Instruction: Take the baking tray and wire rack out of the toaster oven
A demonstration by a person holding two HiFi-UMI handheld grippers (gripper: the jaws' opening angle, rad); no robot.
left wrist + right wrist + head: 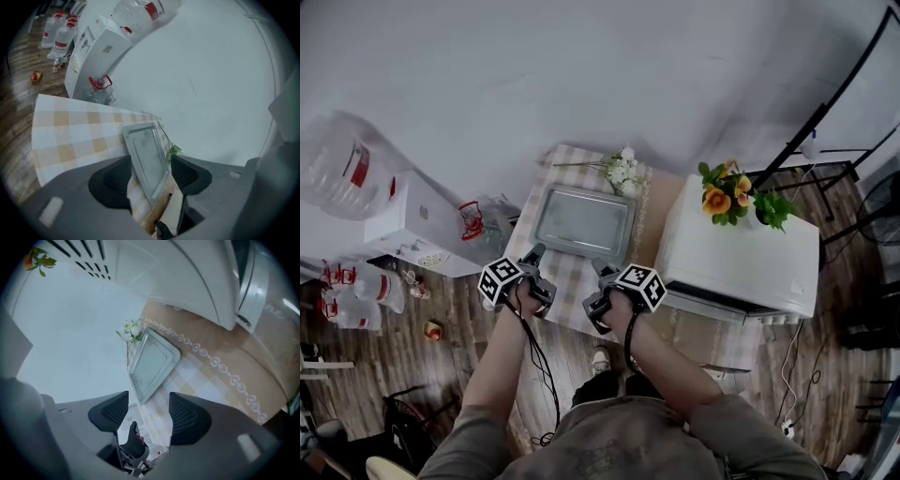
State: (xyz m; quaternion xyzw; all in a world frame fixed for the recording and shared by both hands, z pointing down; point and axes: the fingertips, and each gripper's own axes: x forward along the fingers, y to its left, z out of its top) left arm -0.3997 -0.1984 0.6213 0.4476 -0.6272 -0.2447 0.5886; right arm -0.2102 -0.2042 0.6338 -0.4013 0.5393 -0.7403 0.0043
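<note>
In the head view you hold both claws over the near edge of the checked cloth. The left gripper and the right gripper sit side by side, each just short of the baking tray. The tray lies flat on the cloth, left of the white toaster oven and apart from it. Only this view shows you the oven's whole top, with the orange flowers standing on it. It also shows the white flowers lying just beyond the tray's far edge.

Your left gripper view settles that claw. Its two jaws stand apart with nothing pressed between the pads, and the tray shows through the gap, farther off on the cloth. This view alone gives you a clear look at the white water dispenser with its bottle, past the table's end on the wooden floor.

Your right gripper view shows the same for the other claw: jaws apart and holding nothing, with the tray lying beyond the gap. Here you see the oven's side close overhead and its front handle, which the left gripper view does not give you.
</note>
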